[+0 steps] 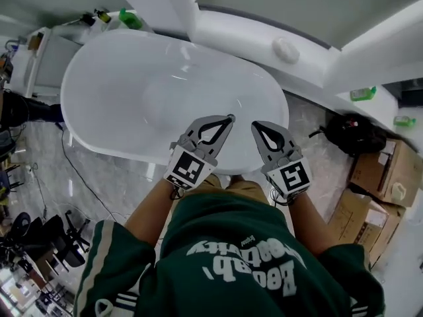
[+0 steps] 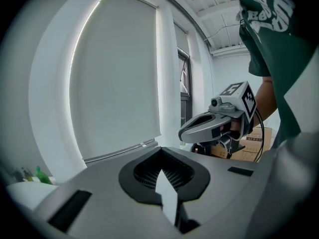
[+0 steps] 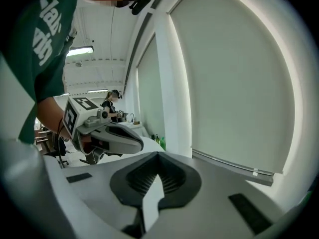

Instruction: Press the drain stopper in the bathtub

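Note:
A white oval bathtub (image 1: pixel 99 121) fills the middle of the head view. Its basin is bare and glossy, and I cannot make out the drain stopper in it. My left gripper (image 1: pixel 229 119) and right gripper (image 1: pixel 255 125) hover side by side over the tub's near rim, tips pointing toward the basin, both shut on nothing. In the left gripper view the left gripper (image 2: pixel 160 151) has its jaws meeting, aimed up at a window blind, with the right gripper (image 2: pixel 219 122) beside it. The right gripper view shows the right gripper (image 3: pixel 158 154) with its jaws together and the left gripper (image 3: pixel 107 136) at its left.
A green bottle (image 1: pixel 130 20) stands behind the tub and a white soap (image 1: pixel 285 48) lies on the ledge. To the right are a black bag (image 1: pixel 353 134) and cardboard boxes (image 1: pixel 386 170). A cable (image 1: pixel 73 164) runs over the floor at left near office chairs (image 1: pixel 39 236).

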`<control>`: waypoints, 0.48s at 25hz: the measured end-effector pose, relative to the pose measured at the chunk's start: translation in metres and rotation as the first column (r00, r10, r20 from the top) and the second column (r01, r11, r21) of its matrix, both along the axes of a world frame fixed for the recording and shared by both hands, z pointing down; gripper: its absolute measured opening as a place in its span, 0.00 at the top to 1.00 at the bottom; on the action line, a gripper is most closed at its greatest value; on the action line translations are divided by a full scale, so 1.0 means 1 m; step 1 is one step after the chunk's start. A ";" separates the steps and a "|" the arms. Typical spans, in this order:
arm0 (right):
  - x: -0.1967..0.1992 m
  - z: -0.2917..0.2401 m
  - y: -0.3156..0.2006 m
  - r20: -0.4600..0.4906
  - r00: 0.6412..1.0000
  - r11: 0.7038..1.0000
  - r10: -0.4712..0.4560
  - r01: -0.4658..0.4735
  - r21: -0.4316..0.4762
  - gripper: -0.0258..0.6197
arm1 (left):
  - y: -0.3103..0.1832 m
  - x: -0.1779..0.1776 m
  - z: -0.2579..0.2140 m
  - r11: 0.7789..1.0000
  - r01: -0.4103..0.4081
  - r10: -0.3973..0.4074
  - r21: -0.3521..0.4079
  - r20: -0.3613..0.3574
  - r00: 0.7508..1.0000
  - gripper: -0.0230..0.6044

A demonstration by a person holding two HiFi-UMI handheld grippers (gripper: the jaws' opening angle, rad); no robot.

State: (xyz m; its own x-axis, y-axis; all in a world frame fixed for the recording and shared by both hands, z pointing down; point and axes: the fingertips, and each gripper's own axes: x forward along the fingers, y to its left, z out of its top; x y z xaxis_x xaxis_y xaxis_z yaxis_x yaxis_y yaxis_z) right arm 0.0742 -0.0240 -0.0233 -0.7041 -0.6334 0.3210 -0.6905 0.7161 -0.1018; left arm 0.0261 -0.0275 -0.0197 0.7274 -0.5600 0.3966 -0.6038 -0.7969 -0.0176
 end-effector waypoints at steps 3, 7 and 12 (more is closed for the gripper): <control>-0.002 -0.041 0.002 0.016 1.000 0.997 -0.019 0.018 0.080 0.94 | -0.001 -0.002 -0.033 0.999 0.019 -0.018 0.042 -0.011 1.000 0.95; -0.011 -0.092 0.010 0.051 0.998 0.987 -0.043 0.034 0.156 0.94 | 0.006 -0.007 -0.071 0.995 0.030 -0.027 0.098 -0.032 0.999 0.95; -0.017 -0.126 0.009 0.073 0.997 0.978 -0.034 0.018 0.210 0.94 | 0.005 -0.013 -0.102 0.984 0.039 -0.030 0.172 -0.055 0.998 0.95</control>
State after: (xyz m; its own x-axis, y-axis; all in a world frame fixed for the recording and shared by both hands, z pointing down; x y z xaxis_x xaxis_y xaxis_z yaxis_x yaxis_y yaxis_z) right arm 0.0573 -0.0153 -0.1494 -0.7386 -0.6618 0.1283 -0.6672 0.7448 0.0005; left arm 0.0127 -0.0221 -0.1218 0.7234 -0.6420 0.2541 -0.6346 -0.7632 -0.1215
